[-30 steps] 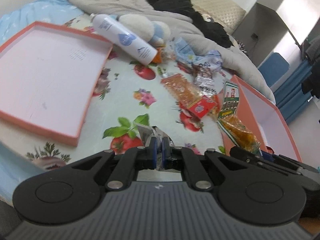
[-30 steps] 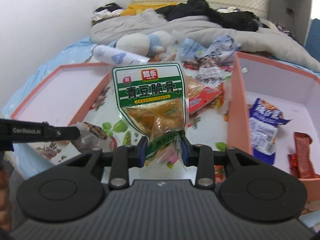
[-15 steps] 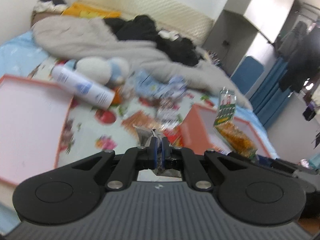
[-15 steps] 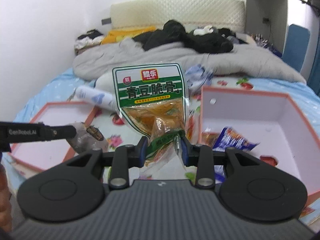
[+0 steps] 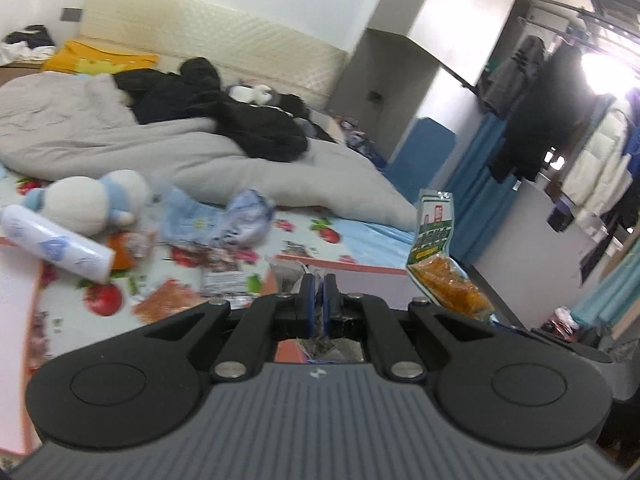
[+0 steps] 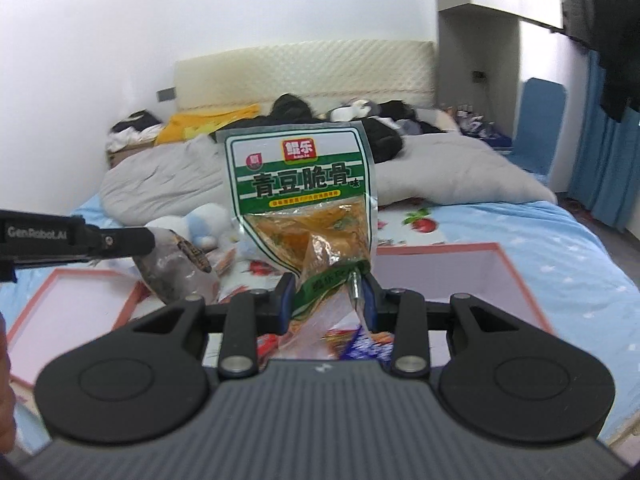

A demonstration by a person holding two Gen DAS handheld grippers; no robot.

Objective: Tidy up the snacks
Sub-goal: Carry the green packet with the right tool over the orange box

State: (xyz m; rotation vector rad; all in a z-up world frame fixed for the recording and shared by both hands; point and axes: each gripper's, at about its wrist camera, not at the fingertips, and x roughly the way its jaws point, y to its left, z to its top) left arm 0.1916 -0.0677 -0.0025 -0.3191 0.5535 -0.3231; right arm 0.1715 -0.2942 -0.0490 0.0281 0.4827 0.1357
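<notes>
My right gripper (image 6: 326, 286) is shut on the bottom edge of a green snack packet (image 6: 300, 184), which stands upright above the pink box (image 6: 500, 256). The same green packet (image 5: 436, 240) shows at the right of the left wrist view. My left gripper (image 5: 316, 284) is shut on a thin, clear silvery packet (image 5: 288, 276). In the right wrist view that packet (image 6: 176, 268) hangs from the left gripper's fingers (image 6: 136, 240), over the gap between the two pink boxes. Loose snacks (image 5: 168, 304) lie on the flowered sheet. A blue packet (image 6: 364, 344) lies in the box below my right gripper.
A second pink tray (image 6: 60, 276) lies at the left. A white bottle (image 5: 52, 244) and a plush toy (image 5: 88, 200) lie behind the snacks. A grey duvet (image 5: 120, 140) and black clothes (image 5: 240, 120) cover the far bed. A blue chair (image 6: 540, 120) stands at the right.
Both grippers have risen with their packets still held, and both views have tilted up toward the headboard. The boxes and loose snacks now sit lower in view.
</notes>
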